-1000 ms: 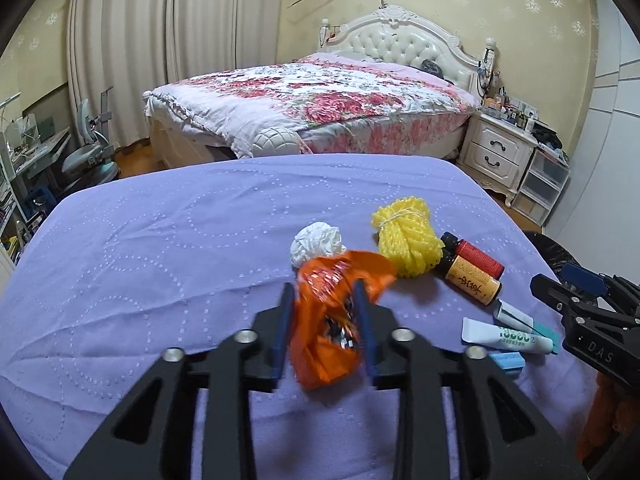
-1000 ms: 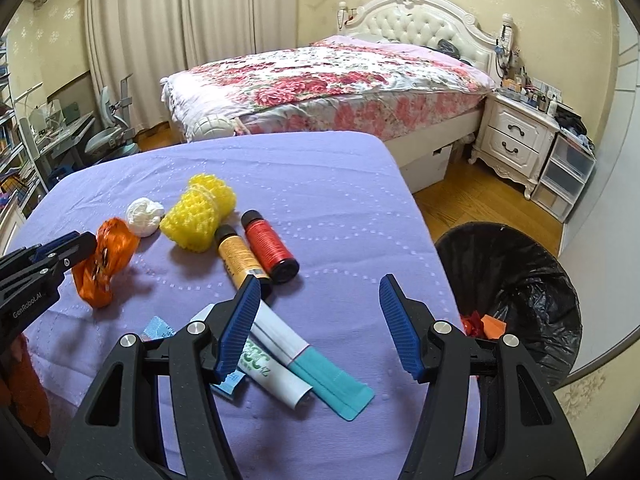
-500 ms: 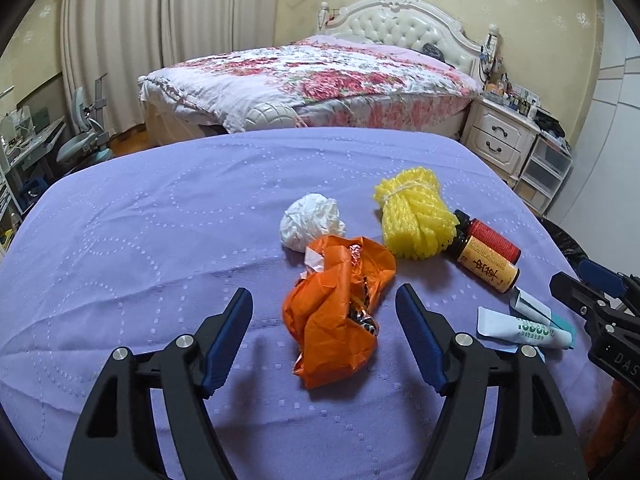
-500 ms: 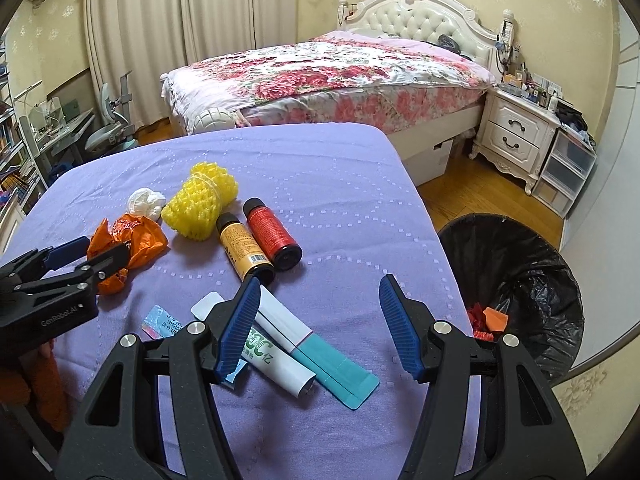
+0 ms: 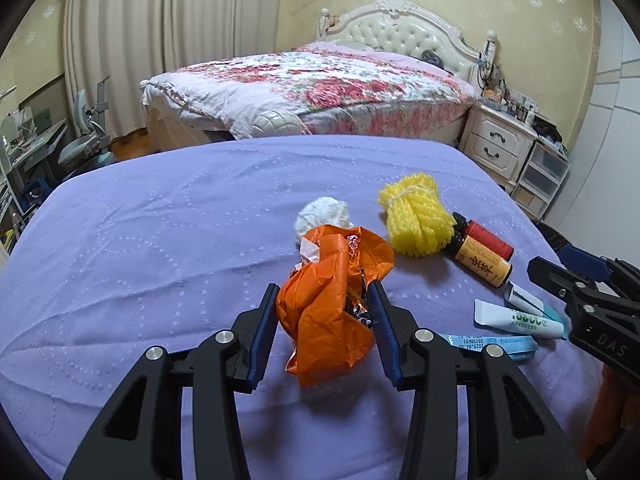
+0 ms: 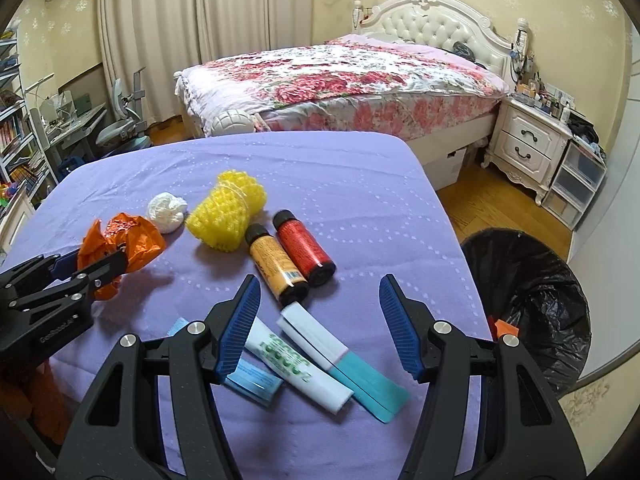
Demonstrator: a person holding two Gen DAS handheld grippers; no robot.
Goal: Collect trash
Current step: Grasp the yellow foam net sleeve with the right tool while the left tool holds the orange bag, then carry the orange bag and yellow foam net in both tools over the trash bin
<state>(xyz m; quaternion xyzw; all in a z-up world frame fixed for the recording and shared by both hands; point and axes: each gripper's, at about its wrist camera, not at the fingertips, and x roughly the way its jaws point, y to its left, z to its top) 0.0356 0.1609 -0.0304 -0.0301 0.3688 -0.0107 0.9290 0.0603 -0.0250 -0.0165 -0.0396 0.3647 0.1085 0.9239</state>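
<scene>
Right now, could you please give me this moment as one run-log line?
left gripper: just closed on orange wrapper | right gripper: open, empty | bin: beside table

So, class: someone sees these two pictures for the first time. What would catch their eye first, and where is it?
Most likely the crumpled orange wrapper, squeezed between the jaws of the left gripper, which have just been closing on it, near the left side of the purple cloth. Next, the bright yellow foam net mid-table beside two small bottles, and the black-lined bin on the floor to the right.

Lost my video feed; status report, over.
Left gripper just closed on orange wrapper. Right gripper open, empty, over tubes. Bin at right, path clear.
</scene>
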